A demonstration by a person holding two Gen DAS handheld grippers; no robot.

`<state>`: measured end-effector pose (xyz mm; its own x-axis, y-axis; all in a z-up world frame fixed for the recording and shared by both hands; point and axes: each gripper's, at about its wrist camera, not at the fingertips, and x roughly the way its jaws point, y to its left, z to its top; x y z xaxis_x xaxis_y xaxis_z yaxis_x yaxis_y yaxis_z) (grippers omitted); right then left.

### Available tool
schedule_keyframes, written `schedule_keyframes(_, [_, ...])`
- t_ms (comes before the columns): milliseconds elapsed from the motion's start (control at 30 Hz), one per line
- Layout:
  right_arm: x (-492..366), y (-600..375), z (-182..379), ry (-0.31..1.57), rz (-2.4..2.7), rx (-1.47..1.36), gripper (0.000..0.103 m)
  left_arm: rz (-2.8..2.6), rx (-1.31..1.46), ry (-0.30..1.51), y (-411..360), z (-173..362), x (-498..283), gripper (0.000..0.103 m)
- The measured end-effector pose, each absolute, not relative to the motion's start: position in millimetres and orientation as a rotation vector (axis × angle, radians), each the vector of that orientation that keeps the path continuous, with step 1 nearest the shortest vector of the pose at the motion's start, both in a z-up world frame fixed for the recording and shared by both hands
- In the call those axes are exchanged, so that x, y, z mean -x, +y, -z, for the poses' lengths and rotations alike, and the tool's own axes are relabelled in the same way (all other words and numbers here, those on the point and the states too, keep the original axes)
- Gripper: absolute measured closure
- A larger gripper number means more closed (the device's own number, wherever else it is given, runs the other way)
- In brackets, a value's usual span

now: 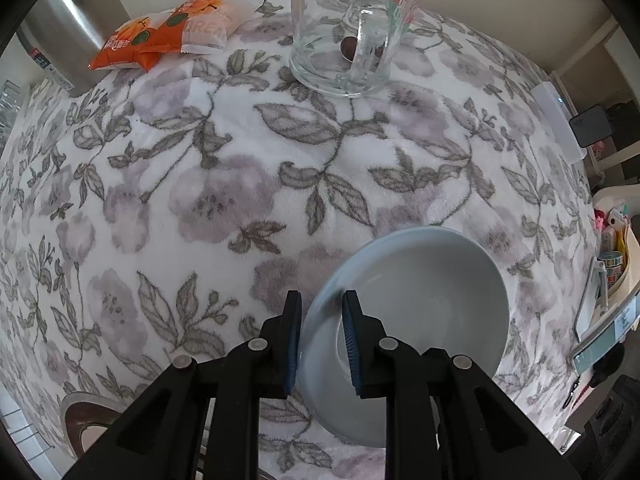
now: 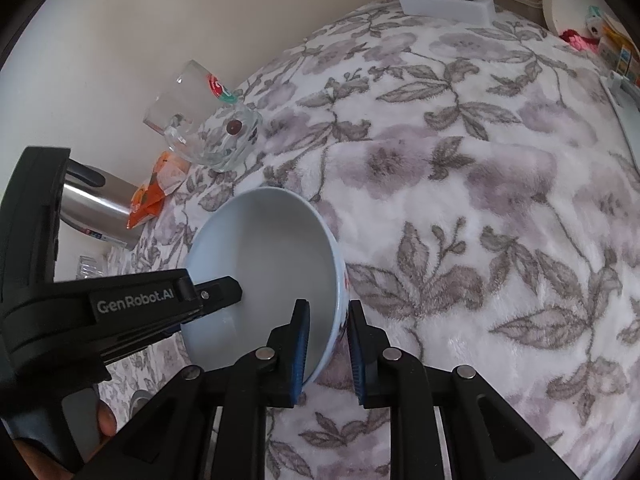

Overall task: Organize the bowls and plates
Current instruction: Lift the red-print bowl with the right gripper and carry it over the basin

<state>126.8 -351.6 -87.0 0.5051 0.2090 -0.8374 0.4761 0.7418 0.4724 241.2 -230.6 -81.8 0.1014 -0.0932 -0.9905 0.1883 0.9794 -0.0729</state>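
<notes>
Bowl [image 2: 272,264] | both jaws clamp its rim | left gripper [image 2: 224,294] reads "GenRobot.AI"

Soft, even daylight fills the room, neither harsh nor dim. Shadows on the table [image 1: 200,168] are faint. The steel flask [image 1: 76,28] carries a bright streak of glare, and the glass mug [image 1: 352,28] shows small highlights. Both fisheye views bulge heavily, bending the flower pattern toward dark, vignetted corners. The edges go soft; the centre stays reasonably sharp, with no motion blur.
</notes>
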Motion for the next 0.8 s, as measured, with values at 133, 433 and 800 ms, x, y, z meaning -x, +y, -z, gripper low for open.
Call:
schedule_keyframes(133, [-121,-355,84,1.045,0.170,-0.775,0.083,0.226,-0.064,1.453,-228,73,-232,0.082])
schedule_keyframes(433, [-100,-354,55,1.006,0.161,-0.754,0.083,0.303,0.005,1.420,-220,36,-207,0.082])
schedule_keyframes(800, [-72,-328,22,0.988,0.117,-0.726,0.083,0.372,0.111,1.315,-188,-16,-182,0.082])
